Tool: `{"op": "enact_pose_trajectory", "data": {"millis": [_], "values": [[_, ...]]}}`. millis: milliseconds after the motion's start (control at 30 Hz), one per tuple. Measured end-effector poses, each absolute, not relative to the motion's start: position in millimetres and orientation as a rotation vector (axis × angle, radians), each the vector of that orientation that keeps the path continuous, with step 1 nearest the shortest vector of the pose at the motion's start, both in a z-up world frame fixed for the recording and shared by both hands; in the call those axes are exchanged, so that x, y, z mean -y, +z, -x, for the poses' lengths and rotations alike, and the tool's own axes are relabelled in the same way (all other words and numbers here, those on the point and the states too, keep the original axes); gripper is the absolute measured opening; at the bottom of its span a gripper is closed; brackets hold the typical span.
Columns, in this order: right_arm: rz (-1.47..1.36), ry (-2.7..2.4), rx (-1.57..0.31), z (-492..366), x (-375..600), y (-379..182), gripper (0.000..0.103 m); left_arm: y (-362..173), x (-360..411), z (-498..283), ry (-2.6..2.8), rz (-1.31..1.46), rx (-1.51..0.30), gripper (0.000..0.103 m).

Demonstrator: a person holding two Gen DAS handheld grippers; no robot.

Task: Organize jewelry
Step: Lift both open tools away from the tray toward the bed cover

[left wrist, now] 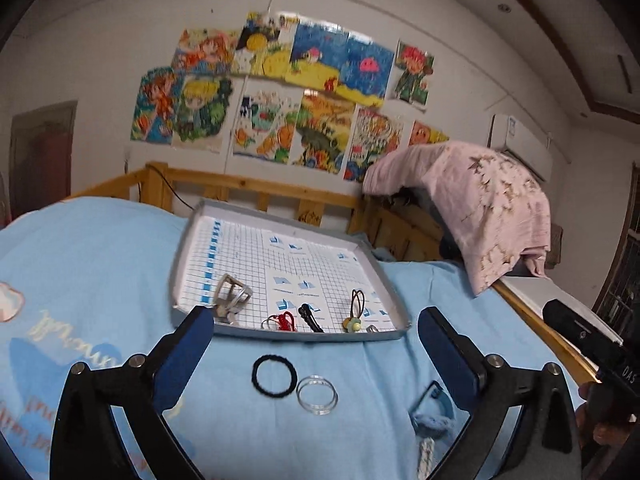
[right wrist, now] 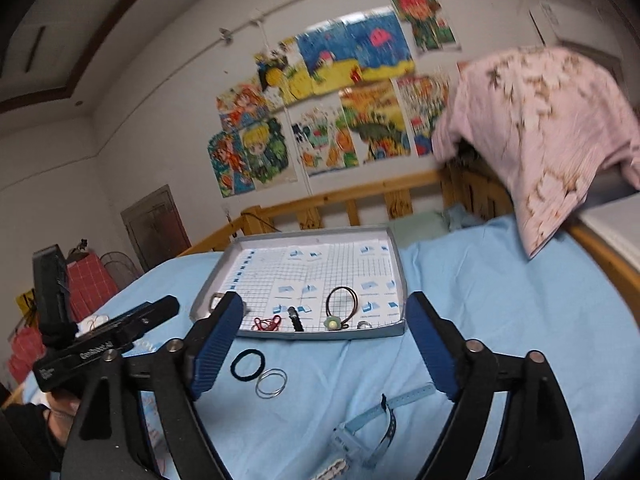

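A shallow grey tray (left wrist: 394,304) (right wrist: 400,276) with grid paper lies on the blue bed. It holds a metal clip (left wrist: 232,294), a red cord (left wrist: 285,321) (right wrist: 267,323), a black clip (left wrist: 310,316) (right wrist: 295,317), a brown hair tie with a green flower (left wrist: 353,322) (right wrist: 333,323) and a small ring (right wrist: 363,324). In front of the tray lie a black hair tie (left wrist: 274,374) (right wrist: 248,365) and a clear bangle (left wrist: 317,395) (right wrist: 272,383). A blue strap (right wrist: 384,412) (left wrist: 438,404) lies nearer. My left gripper (left wrist: 316,328) and right gripper (right wrist: 326,312) are open and empty, above these.
A wooden bed rail (left wrist: 256,192) (right wrist: 360,200) runs behind the tray. A pink cloth (left wrist: 488,204) (right wrist: 540,128) hangs over the rail at the right. The right gripper's body (left wrist: 592,340) shows at the right of the left wrist view.
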State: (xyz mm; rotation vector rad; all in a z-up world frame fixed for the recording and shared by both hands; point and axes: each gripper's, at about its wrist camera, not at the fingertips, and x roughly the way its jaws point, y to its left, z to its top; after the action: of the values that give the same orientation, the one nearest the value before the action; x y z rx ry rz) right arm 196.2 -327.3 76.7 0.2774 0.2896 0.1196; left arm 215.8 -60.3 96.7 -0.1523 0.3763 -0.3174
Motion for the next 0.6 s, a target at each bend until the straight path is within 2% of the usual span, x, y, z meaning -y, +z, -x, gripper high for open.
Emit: {"op": "enact_pose_trajectory", "data": {"millis": [100,233,600], "values": [[-0.232,0.118,-0.25,-170,317,81,0.094,98,51,-188,-0.306,0.152,-0.348,0.103],[-0.199,0.101,-0.19,-131,307,80,0.1,92,40,-154,-0.262,0.162,-0.32,0.103],[-0.171,-0.016,-0.088,-32,275,39,0.101,58,27,-66,-0.183,0.059,-0.234,0.103]]}}
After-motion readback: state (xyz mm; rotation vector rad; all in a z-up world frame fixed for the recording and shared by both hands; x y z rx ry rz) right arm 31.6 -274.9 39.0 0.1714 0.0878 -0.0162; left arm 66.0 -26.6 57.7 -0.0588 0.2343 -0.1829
